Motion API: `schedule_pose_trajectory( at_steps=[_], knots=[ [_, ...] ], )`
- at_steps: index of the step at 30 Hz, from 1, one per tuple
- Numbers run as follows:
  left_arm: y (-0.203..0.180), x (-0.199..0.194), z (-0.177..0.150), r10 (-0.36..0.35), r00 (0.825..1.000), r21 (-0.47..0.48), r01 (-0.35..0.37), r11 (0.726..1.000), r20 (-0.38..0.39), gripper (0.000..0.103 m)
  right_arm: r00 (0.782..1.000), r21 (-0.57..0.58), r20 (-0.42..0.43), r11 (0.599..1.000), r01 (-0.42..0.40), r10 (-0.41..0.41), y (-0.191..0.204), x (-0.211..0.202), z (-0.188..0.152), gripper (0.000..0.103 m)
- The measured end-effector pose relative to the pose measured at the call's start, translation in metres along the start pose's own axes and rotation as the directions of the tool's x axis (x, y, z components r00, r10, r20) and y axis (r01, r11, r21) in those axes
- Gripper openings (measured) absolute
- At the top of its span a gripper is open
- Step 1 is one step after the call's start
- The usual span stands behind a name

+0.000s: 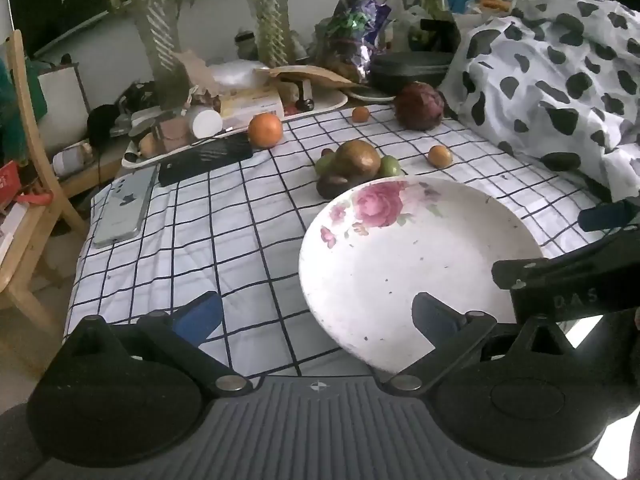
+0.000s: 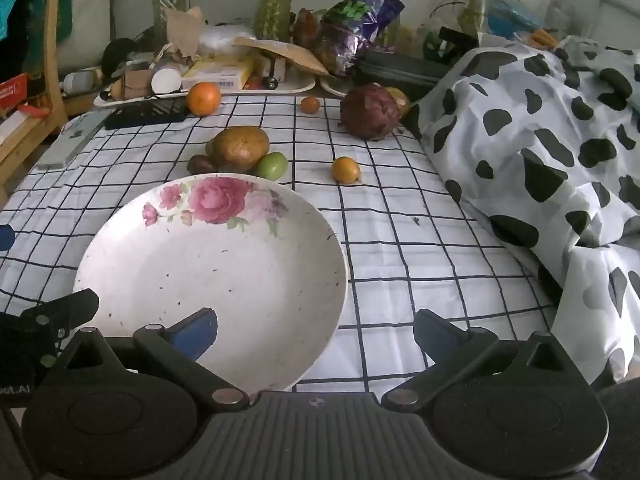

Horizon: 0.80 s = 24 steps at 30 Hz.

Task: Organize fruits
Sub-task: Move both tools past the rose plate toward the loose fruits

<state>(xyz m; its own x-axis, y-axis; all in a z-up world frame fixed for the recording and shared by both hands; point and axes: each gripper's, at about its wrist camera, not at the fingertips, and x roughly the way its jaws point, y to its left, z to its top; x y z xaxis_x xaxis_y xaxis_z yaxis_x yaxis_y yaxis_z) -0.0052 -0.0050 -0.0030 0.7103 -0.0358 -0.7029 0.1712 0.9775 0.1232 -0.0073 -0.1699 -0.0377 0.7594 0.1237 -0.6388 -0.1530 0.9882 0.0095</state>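
A white plate with a pink rose print (image 1: 400,264) (image 2: 224,264) lies empty on the checked cloth, near me. Behind it is a cluster: a brown mango (image 1: 357,159) (image 2: 240,147), green fruits (image 1: 390,166) (image 2: 273,165) and a dark fruit (image 1: 332,185) (image 2: 201,164). An orange (image 1: 265,130) (image 2: 204,98), two small orange fruits (image 1: 440,156) (image 2: 346,169) (image 1: 360,114) (image 2: 310,105) and a dark red round fruit (image 1: 419,106) (image 2: 370,111) lie farther back. My left gripper (image 1: 320,318) is open and empty at the plate's left edge. My right gripper (image 2: 316,328) is open and empty at its near right edge.
A cow-print blanket (image 1: 560,80) (image 2: 540,140) piles along the right. A tray of clutter (image 1: 180,128) (image 2: 160,80), a black phone (image 1: 204,158), a silver phone (image 1: 124,210), plants and bags line the back and left. A wooden chair (image 1: 24,200) stands at left.
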Motion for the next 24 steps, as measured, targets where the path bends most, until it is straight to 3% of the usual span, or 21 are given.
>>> schedule_pose_trajectory(
  at_steps=[10, 19, 24],
  knots=[
    [-0.003, 0.000, 0.000, -0.017, 0.999, 0.016, 0.016, 1.000, 0.029, 0.103, 1.000, 0.024, 0.023, 0.999, -0.021, 0.021, -0.003, 0.001, -0.003, 0.103],
    [0.006, 0.000, -0.001, -0.020, 0.999, -0.039, 0.022, 0.999, 0.047, 0.102, 0.999, 0.069, 0.041, 0.997, -0.027, 0.024, -0.007, 0.002, 0.000, 0.103],
    [-0.002, 0.000, -0.002, -0.021, 0.998, -0.002, 0.021, 1.000, 0.054, 0.102, 0.998, 0.065, 0.068, 0.998, -0.013, 0.008, -0.006, -0.004, 0.001, 0.103]
  ],
)
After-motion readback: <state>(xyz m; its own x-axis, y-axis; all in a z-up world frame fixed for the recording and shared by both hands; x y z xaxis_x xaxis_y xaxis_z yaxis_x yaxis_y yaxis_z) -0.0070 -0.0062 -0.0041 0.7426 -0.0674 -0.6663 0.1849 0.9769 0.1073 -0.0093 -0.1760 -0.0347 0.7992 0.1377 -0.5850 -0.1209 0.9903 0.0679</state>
